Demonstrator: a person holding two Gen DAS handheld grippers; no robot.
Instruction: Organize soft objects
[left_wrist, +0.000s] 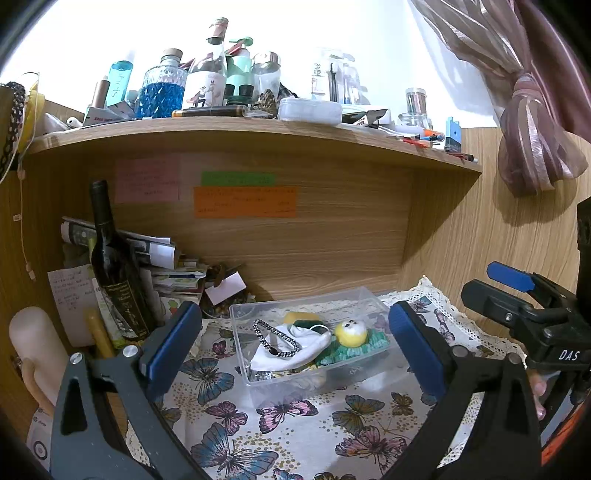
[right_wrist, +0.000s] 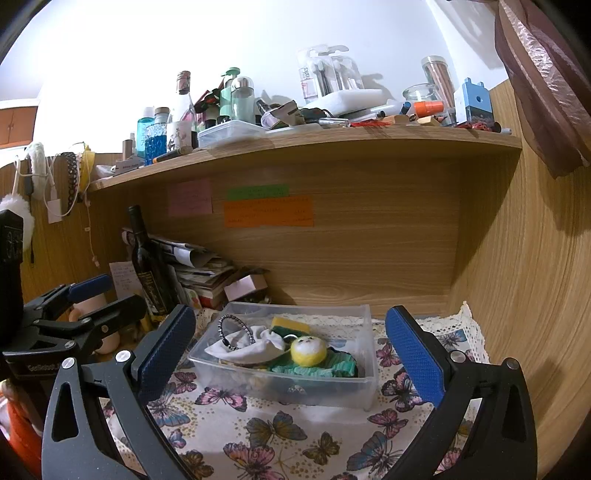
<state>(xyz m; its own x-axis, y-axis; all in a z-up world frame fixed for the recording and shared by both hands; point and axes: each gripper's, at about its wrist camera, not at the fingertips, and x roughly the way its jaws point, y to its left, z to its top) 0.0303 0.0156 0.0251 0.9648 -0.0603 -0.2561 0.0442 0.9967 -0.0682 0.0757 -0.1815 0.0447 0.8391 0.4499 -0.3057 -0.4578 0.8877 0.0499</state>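
A clear plastic bin (left_wrist: 243, 317) (right_wrist: 365, 380) stands on the butterfly tablecloth. In it lie a white cloth (left_wrist: 295, 354) (right_wrist: 243, 349), a black-and-white braided band (left_wrist: 275, 338) (right_wrist: 229, 330), a yellow ball-shaped plush (left_wrist: 352, 332) (right_wrist: 308, 350) on a green knitted piece (left_wrist: 364, 349) (right_wrist: 332, 363), and a yellow-green sponge (left_wrist: 301, 317) (right_wrist: 290, 325). My left gripper (left_wrist: 295, 354) is open and empty, its jaws spread wide in front of the bin. My right gripper (right_wrist: 290, 354) is open and empty, also short of the bin. Each gripper shows at the edge of the other's view.
A dark wine bottle (left_wrist: 114, 269) (right_wrist: 147, 266) and stacked papers (left_wrist: 162, 266) stand at the back left. A cluttered wooden shelf (left_wrist: 258, 129) (right_wrist: 314, 138) hangs above. A wood panel wall (right_wrist: 517, 295) closes the right. Butterfly cloth (left_wrist: 303, 435) covers the table.
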